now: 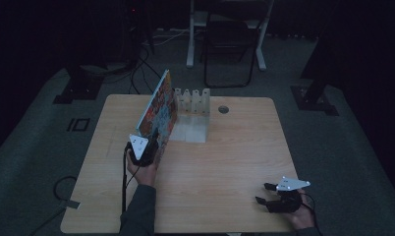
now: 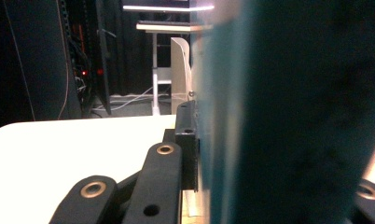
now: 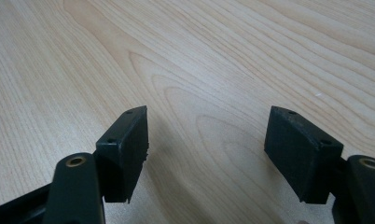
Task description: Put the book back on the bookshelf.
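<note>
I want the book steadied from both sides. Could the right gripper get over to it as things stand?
Probably yes. The right gripper rests open near the table's front right corner, with bare wood between it and the book, which the left gripper holds upright beside the white rack.

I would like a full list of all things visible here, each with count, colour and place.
book: one, colourful cover, standing tilted on edge at the table's far left-centre, clamped by the left gripper.
rack: one, white, with upright dividers, on the table just right of the book.
table: one, light wood, with a round hole near its far edge.
chair: one, dark, on the floor beyond the table.
left gripper: one, black, shut on the book's near edge.
right gripper: one, black, open, holding nothing, at the table's near right corner.
</note>
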Action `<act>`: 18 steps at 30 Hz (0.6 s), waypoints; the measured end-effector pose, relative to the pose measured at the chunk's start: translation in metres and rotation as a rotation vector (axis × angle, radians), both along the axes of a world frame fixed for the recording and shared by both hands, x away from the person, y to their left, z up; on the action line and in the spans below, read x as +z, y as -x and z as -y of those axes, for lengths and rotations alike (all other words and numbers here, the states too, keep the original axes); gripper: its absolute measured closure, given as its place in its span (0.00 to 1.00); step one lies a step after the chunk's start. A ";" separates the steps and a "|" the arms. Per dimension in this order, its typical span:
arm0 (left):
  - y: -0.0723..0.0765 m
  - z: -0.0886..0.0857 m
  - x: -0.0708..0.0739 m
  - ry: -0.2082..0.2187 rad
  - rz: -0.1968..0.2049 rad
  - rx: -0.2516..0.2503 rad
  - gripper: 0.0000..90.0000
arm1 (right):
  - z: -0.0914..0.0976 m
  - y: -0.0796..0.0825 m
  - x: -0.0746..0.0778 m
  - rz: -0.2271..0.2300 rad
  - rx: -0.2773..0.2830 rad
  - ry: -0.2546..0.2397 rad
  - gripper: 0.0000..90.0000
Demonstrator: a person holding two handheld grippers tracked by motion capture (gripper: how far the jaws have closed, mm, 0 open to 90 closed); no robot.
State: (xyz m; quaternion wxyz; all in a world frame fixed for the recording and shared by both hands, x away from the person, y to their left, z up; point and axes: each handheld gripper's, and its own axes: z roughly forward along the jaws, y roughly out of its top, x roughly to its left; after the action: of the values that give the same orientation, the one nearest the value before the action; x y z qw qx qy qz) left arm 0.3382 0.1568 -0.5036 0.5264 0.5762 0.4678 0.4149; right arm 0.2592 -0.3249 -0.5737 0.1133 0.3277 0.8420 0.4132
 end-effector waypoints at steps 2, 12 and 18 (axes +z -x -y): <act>0.000 0.000 0.000 -0.004 -0.001 -0.002 0.88 | 0.000 0.000 0.000 0.000 0.000 0.000 0.33; 0.000 -0.005 -0.002 -0.016 -0.002 -0.002 0.83 | 0.000 0.000 0.000 0.000 0.000 0.000 0.33; 0.001 -0.003 -0.003 -0.034 0.003 -0.008 0.80 | 0.000 0.000 0.000 0.000 0.000 0.000 0.33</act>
State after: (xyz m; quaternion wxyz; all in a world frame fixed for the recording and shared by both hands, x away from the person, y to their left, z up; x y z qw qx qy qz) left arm 0.3375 0.1602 -0.5067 0.5189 0.5862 0.4575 0.4217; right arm 0.2592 -0.3250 -0.5737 0.1131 0.3277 0.8420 0.4133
